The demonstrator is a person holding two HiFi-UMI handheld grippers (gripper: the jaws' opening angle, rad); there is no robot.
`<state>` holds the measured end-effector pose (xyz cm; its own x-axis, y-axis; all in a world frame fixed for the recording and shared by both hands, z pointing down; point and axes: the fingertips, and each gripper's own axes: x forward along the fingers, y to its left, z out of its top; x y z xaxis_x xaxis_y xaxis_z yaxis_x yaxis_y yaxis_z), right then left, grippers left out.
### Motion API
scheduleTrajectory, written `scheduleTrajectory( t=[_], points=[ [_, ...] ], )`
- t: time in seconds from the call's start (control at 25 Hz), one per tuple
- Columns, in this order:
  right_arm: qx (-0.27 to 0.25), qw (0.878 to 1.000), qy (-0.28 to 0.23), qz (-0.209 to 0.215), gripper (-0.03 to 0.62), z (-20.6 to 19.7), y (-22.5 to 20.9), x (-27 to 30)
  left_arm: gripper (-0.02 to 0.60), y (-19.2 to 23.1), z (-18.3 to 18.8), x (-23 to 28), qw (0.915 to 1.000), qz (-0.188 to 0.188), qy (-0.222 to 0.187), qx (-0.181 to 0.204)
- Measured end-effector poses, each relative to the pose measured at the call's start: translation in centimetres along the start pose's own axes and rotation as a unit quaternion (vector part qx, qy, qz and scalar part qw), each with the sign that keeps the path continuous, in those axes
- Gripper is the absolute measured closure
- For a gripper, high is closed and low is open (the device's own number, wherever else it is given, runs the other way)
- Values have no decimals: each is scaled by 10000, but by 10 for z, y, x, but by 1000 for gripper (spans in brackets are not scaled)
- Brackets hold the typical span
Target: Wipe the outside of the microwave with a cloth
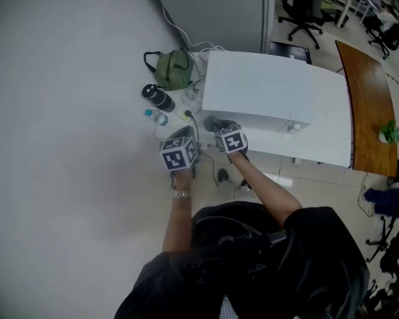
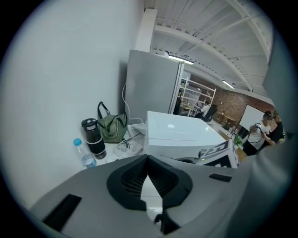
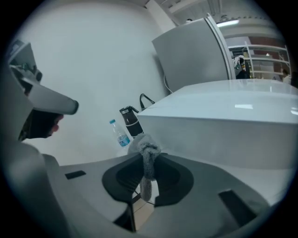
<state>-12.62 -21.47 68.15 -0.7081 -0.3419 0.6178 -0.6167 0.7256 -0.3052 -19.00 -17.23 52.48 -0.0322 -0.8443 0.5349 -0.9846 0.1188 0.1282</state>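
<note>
The white microwave (image 1: pixel 274 106) stands on a low white surface against the wall. In the right gripper view its side wall (image 3: pixel 223 130) fills the right half. My right gripper (image 3: pixel 148 160) is shut on a bunched grey cloth (image 3: pixel 147 151), which sticks out past the jaws just short of the microwave's lower front corner. The head view shows the right gripper (image 1: pixel 216 126) and the cloth (image 1: pixel 212 122) at that corner. My left gripper (image 1: pixel 186 133) hovers just left of it. In its own view, the left gripper (image 2: pixel 147 159) is shut with nothing between the jaws, and the microwave (image 2: pixel 179 135) lies ahead.
Left of the microwave stand a green bag (image 1: pixel 173 68), a black flask (image 1: pixel 159 98) and a small water bottle (image 1: pixel 159 117), with white cables by them. A grey cabinet (image 1: pixel 212 22) stands behind. A wooden table (image 1: pixel 371 112) lies to the right, office chairs (image 1: pixel 305 19) beyond.
</note>
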Motion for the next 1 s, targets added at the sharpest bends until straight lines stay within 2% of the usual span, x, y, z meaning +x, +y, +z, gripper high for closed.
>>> scheduleTrajectory(
  t=[0.12,0.2,0.32,0.44,0.6,0.8,0.88,1.0],
  points=[
    [-161,9993,41,-345,546,4,-4,16,588,14,-4,-10,9998,183,24,-32],
    [-132,9991,-12,-400,546,13,-10,11,588,18,-4,-10,9998,174,34,-43],
    [9,9985,82,-538,546,9,-31,-2,588,14,2,1,10000,-29,28,-16],
    [407,9957,102,-832,546,-9,-64,-31,588,0,12,14,9993,-361,-39,26],
    [1041,9812,-8,-1622,546,-36,-134,-89,588,-25,28,32,9962,-853,-138,111],
    [1546,9503,-51,-2701,546,-64,-226,-178,588,-54,28,46,9905,-1362,-92,136],
    [1649,9456,-54,-2804,551,-68,-242,-195,588,-60,31,48,9891,-1463,-109,143],
    [1705,9479,-168,-2684,549,-67,-230,-195,588,-61,32,46,9883,-1512,-141,119]
  ],
)
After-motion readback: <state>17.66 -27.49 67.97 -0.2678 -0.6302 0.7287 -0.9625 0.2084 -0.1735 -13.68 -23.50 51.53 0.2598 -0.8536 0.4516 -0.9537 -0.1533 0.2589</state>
